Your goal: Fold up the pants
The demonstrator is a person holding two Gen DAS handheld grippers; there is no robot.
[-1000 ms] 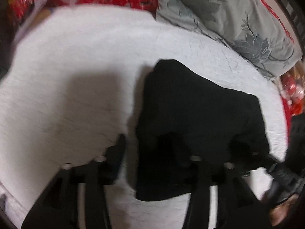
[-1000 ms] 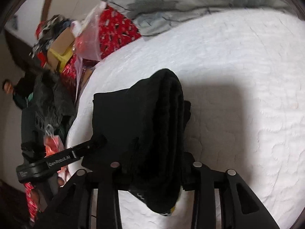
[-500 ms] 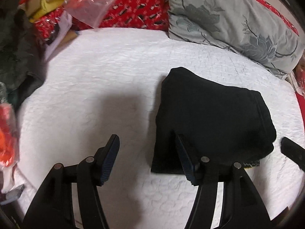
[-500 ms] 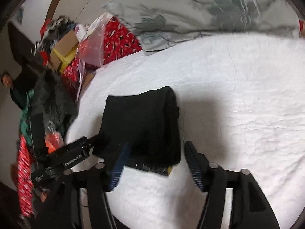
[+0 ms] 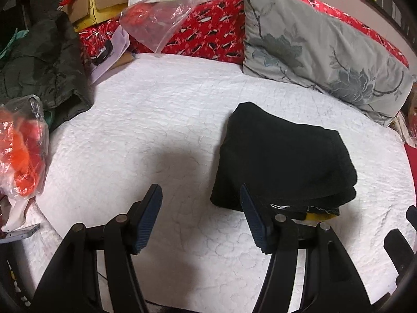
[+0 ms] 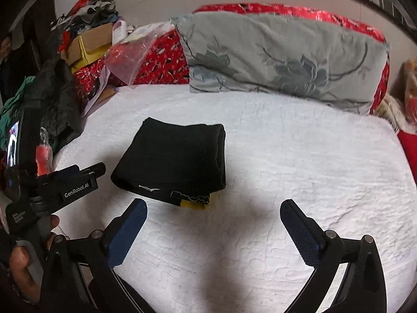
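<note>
Two wrist views of a bed (image 5: 182,120) covered by a white quilted spread, with the black pants (image 5: 284,159) lying on it as a compact folded stack.

Change from 1 second ago: the right tool (image 6: 213,230) then had the thick folded edge of the pants between its jaws; its jaws have just been opening, and they now stand spread to their widest with only bare bedspread between them. The pants (image 6: 177,156) lie beyond its fingertips, clear of both pads. The left tool (image 5: 200,216) is about half open and holds nothing; its right-hand finger overlaps the stack's near left corner in its own view, but whether it touches the cloth cannot be told. Both cameras now take in far more of the bed than they did 1 second ago, so both tools have drawn back and up from the garment.

Position of the task's thing: the stack rests flat near the middle of the bed, in front of the grey floral pillow (image 6: 284,57), well apart from the clutter of boxes and plastic bags (image 5: 156,7) at the far left. A yellow label (image 6: 194,203) and a raw hem peek from the near edge.

Reading: with the garment released, lying squared and free of both tools, the folding appears complete or nearly so.
</note>
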